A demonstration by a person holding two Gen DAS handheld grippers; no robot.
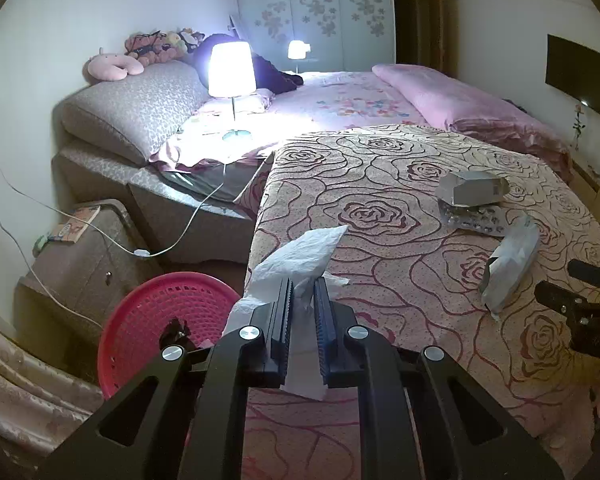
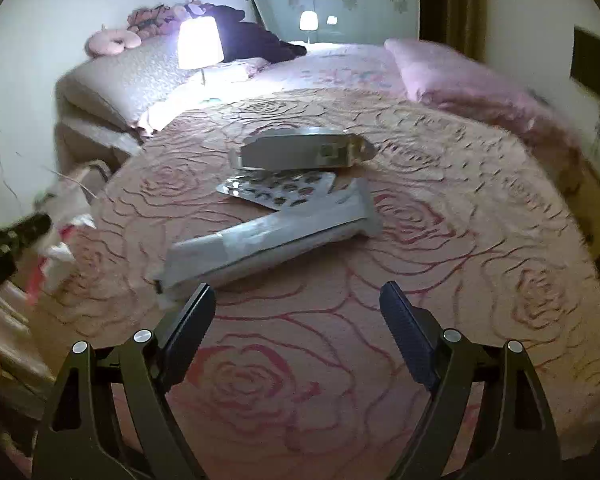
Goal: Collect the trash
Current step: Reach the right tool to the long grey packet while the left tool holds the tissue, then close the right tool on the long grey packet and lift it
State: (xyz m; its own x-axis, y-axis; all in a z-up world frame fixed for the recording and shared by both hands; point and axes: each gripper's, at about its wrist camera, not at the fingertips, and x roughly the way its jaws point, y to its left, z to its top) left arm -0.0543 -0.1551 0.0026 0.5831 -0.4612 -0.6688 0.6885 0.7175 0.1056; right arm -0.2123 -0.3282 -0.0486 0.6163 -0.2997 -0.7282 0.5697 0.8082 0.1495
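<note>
Just ahead of open rt hand-held gripper (image 2: 296, 296): wrapper (image 2: 268, 240).

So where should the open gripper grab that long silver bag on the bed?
Grab the silver bag at its near, torn-open end, coming from the front with the right gripper. That end points toward the gripper and lies flat and thin, clear of the blister pack.

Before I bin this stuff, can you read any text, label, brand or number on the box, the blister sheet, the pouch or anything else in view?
No text is legible in either view.
Silver box: a small printed patch on its end, too small to read.
Blister sheet: no lettering can be made out.
Grey pouch: blurred, nothing readable.
Booklet on the bedside cabinet: coloured print, too small to read.
Tissue in the left gripper: blank.
</note>
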